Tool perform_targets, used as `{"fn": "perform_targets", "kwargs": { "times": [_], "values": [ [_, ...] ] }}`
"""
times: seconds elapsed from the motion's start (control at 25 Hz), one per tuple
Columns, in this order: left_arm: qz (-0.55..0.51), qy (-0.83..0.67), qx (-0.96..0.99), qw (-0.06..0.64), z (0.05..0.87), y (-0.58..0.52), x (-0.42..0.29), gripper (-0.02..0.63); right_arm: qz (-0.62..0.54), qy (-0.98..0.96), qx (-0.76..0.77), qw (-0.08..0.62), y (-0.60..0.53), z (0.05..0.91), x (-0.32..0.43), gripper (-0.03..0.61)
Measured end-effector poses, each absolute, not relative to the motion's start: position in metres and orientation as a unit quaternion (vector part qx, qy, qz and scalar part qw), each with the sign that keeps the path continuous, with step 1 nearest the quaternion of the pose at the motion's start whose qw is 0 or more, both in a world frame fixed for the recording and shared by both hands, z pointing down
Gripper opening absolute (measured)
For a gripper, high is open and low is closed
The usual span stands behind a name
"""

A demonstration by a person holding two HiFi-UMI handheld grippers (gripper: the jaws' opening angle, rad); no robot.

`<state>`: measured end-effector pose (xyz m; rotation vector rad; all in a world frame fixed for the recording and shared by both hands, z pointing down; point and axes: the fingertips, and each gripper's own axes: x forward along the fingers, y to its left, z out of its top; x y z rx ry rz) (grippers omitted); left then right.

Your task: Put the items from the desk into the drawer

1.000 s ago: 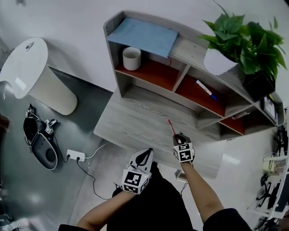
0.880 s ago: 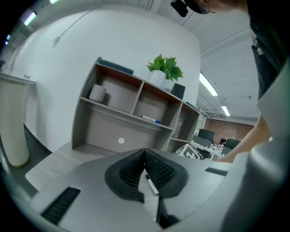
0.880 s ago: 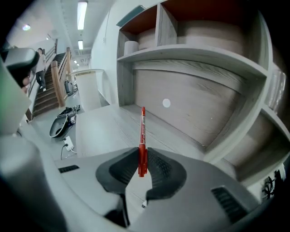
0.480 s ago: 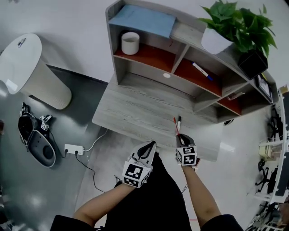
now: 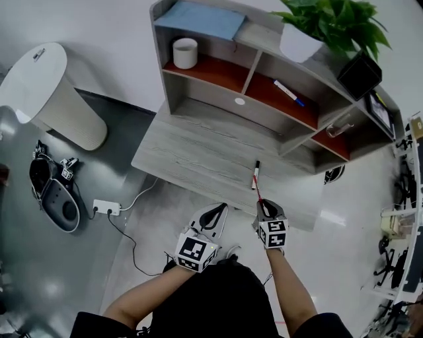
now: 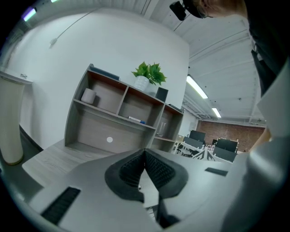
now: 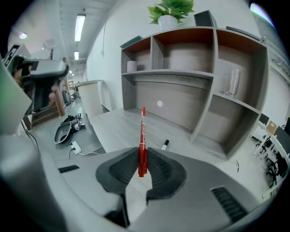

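Observation:
My right gripper (image 5: 264, 206) hangs just off the desk's front edge, shut on a thin red pen (image 7: 142, 138) that sticks out forward over the grey wooden desk (image 5: 192, 152). A white marker with a black cap (image 5: 255, 175) lies on the desk just beyond the pen's tip, also seen as the marker (image 7: 165, 144) in the right gripper view. My left gripper (image 5: 212, 213) is beside it, below the desk edge, shut with nothing between the jaws (image 6: 145, 156). No drawer shows in any view.
A shelf unit (image 5: 251, 69) stands at the desk's back, with a white cup (image 5: 184, 53), a blue folder (image 5: 198, 18), a blue-capped marker (image 5: 285, 92) and a potted plant (image 5: 330, 23). A white bin (image 5: 53, 92), dark shoes (image 5: 53, 195) and a power strip (image 5: 106, 208) are on the floor at left.
Both grippers have drawn back from over the desk to its front edge, the red pen still held. The black-capped marker now lies in the open on the desk.

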<state>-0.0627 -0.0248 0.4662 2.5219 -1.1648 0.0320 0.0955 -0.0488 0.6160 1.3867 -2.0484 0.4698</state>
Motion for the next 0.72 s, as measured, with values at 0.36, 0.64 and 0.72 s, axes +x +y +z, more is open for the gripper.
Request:
{"fn": "perform_targets", "kwargs": {
  "times": [0.36,0.64,0.72],
  "values": [
    [0.019,-0.456,0.872,0.177,0.470,0.031,0.002,0.005,0.178,-0.788,0.500,0.313,0.007,0.638,0.177,0.071],
    [0.042,-0.493,0.849,0.184,0.491,0.064,0.045,0.005,0.171,-0.805,0.459,0.335,0.045,0.667,0.217,0.071],
    [0.043,-0.497,0.847,0.185,0.494,0.073,0.058,0.005,0.171,-0.810,0.445,0.342,0.057,0.675,0.221,0.071]
  ]
}}
